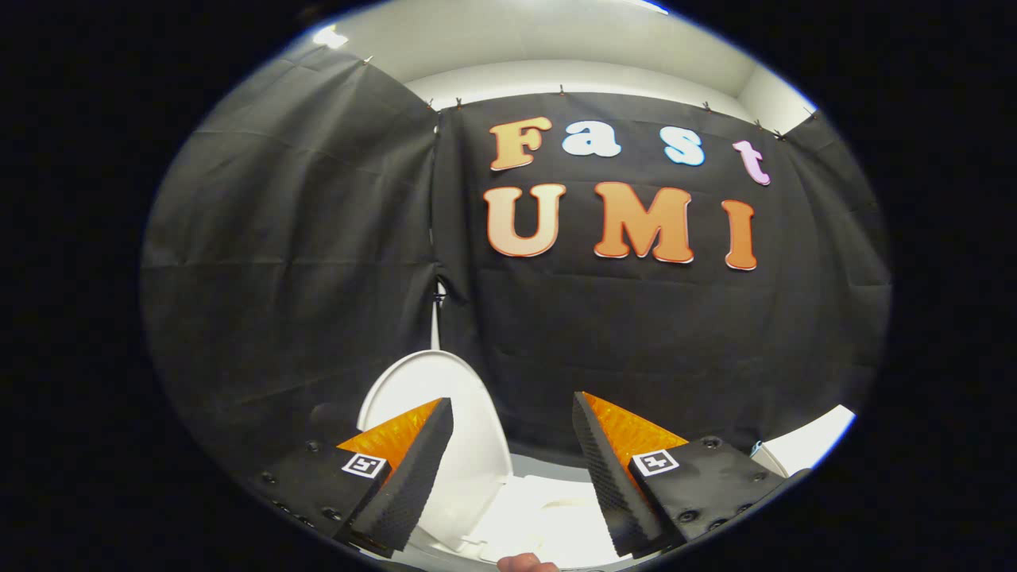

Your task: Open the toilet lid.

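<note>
While the gripper (512,409) is held wide, nothing is gripped.
The toilet lid (469,421) is seen raised upright, behind the left finger.

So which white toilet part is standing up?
The lid, upright before the black cloth; the seat lies flat below it. The gripper has its jaws open, holding nothing.

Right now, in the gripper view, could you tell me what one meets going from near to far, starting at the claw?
Open claw, holding nothing → raised toilet lid, standing up behind its left finger → black cloth wall behind the toilet.
</note>
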`<state>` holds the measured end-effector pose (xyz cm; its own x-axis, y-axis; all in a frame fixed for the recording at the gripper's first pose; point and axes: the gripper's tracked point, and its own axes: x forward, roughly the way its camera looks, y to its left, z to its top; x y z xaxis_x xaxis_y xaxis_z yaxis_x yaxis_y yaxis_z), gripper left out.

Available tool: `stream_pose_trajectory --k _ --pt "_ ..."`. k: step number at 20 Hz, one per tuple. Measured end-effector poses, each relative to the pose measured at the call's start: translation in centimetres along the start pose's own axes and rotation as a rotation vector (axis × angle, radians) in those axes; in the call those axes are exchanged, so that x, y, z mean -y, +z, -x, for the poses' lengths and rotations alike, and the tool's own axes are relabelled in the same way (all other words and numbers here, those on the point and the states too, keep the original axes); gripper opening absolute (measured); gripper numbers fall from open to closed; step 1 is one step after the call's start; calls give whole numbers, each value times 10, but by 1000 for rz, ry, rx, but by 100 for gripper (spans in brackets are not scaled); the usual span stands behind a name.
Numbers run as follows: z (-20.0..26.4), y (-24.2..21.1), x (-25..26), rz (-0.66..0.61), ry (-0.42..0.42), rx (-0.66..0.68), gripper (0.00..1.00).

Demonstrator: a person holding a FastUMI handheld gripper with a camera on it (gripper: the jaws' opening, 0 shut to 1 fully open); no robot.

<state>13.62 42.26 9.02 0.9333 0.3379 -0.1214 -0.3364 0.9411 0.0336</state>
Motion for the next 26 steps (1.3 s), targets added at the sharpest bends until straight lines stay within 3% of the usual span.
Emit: stream_pose_trajectory --k 7,14,18,26 --pt "30 8 114 -53 -100 52 97" --pt "73 -17 213 57 -204 45 97" --pt "94 -34 236 95 -218 13 97" --pt "146 -64 286 42 -234 19 97"
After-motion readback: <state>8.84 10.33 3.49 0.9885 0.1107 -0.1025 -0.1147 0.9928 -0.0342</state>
